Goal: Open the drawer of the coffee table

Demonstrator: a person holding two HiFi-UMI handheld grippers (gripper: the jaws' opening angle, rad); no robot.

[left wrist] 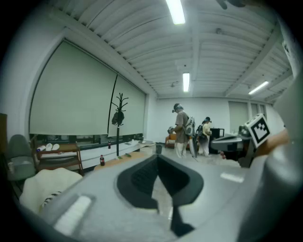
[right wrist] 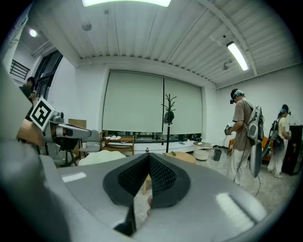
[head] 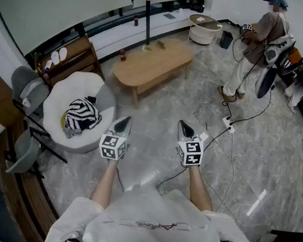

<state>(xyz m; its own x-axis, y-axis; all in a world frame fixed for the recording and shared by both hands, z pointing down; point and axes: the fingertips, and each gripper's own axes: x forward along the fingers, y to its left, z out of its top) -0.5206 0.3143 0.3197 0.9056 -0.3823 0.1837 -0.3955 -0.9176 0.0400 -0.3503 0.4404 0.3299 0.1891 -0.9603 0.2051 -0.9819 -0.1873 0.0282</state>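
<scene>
**Both tongs clenched and empty, table well ahead**

Far to the left of the left tongs sits a white round upholstered armchair (head: 61, 92) holding a black-and-white striped cloth (head: 83, 115). The left tongs (head: 123, 124) are clenched on nothing, tipped slightly down over the grey marble floor (head: 158, 113). Well ahead of both tongs stands the light wooden oval coffee table (head: 153, 62). No drawer front shows from here, so I cannot tell which side carries it. A small dark bottle (head: 123, 56) stands at the table's left end. The right tongs (head: 185, 129) are likewise clenched and empty. Near their right a white power strip (head: 227, 122) trails cables across the floor, and well beyond it a person (head: 258, 43) stands.

The approach itself looks like the likeliest trouble. A foot could catch the cables, or the tongs could arrive at a side without the drawer. Tongs left clenched would only bump the handle. A sharp tug could topple the bottle.
</scene>
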